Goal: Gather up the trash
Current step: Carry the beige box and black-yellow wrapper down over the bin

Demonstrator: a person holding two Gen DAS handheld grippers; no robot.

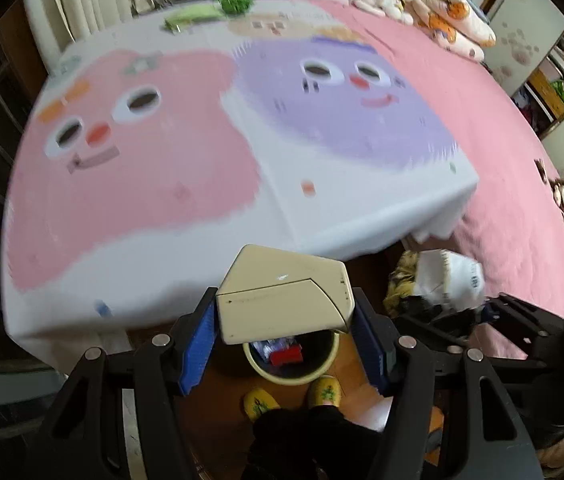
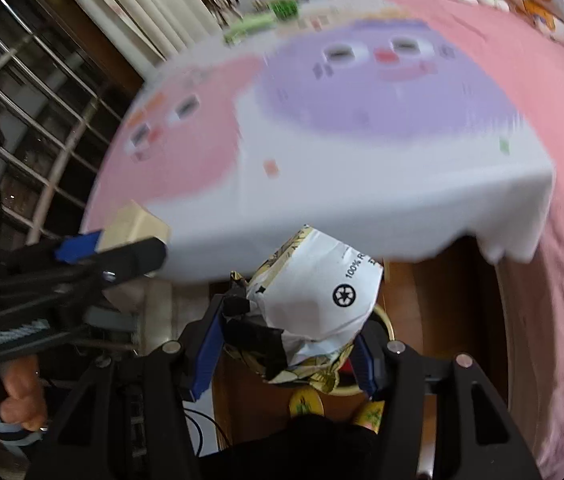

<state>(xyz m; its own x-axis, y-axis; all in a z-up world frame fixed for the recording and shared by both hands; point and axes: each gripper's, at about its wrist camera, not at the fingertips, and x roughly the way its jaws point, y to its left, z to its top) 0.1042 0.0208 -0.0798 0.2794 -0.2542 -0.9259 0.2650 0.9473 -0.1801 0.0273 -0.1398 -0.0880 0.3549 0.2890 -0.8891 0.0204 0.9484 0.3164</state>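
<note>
Cream cardboard fills our left gripper (image 1: 286, 344): the box (image 1: 286, 300) sits clamped between both blue pads, jaws about half apart. Our right gripper (image 2: 286, 364) pinches a crumpled white bag (image 2: 314, 308) the same way, its bulk sticking out past the fingertips toward the bed (image 1: 502, 152).

The bin (image 1: 290, 354) stands on the wood floor at the near edge of the bed, directly below the box in the left view and just behind the bag in the right view, by the yellow slippers (image 1: 259, 402).

To drop cleanly, we judge it best to centre each load over the bin's mouth before letting go, one at a time. The box looks wide against the rim, so tipping it end-down should help. The bag may spring open and catch the edge.
</note>
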